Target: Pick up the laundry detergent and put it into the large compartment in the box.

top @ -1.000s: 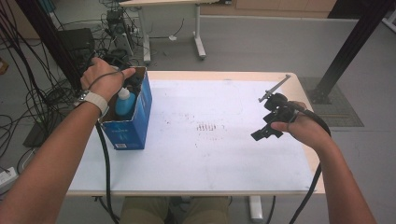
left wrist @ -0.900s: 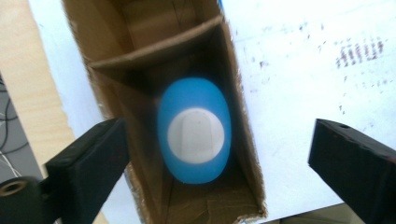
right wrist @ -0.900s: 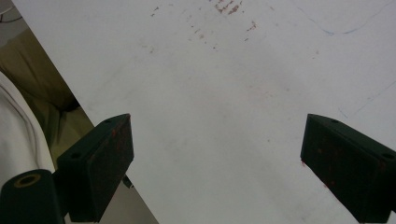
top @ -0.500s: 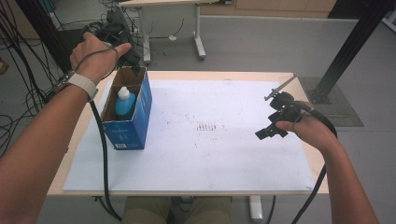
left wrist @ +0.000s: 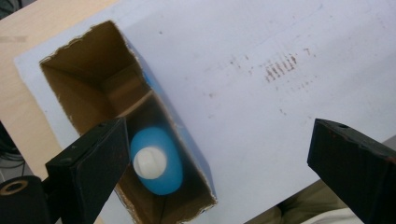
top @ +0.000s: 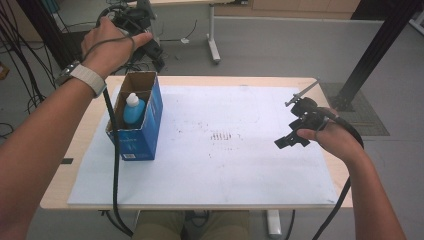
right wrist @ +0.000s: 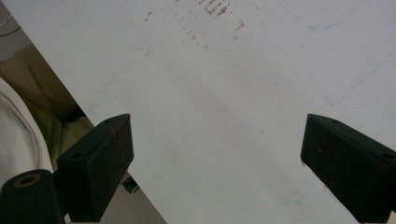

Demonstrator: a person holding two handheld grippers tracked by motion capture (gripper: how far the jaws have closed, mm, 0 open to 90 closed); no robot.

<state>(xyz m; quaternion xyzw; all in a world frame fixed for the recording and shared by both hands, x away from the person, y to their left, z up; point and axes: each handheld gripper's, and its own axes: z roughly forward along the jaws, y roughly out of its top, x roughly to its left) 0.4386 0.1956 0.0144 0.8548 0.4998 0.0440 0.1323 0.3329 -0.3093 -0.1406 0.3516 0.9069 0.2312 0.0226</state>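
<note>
Cardboard box [top: 136, 120], blue outside and raw brown inside with a torn, ragged rim, stands near the left edge of the white sheet [top: 225, 165] that covers the wooden table [top: 75, 150]; the box is open on top and split by a divider into two compartments; the blue bottle [top: 133, 108] with its white cap stands upright in the compartment nearer the person, the farther one holding nothing; the left gripper view looks straight down on the bottle's rounded blue shoulders and round cap [left wrist: 150, 162]; left gripper [top: 131, 22] is held high beyond the far left corner of the table, its jaws spread wide and gripping nothing; right gripper [top: 292, 137] hovers near the right edge, jaws likewise far apart and bare; the broad middle of the sheet between box and right gripper is flat, smooth and unobstructed, marked by faint reddish-brown smudges [top: 223, 136]
</note>
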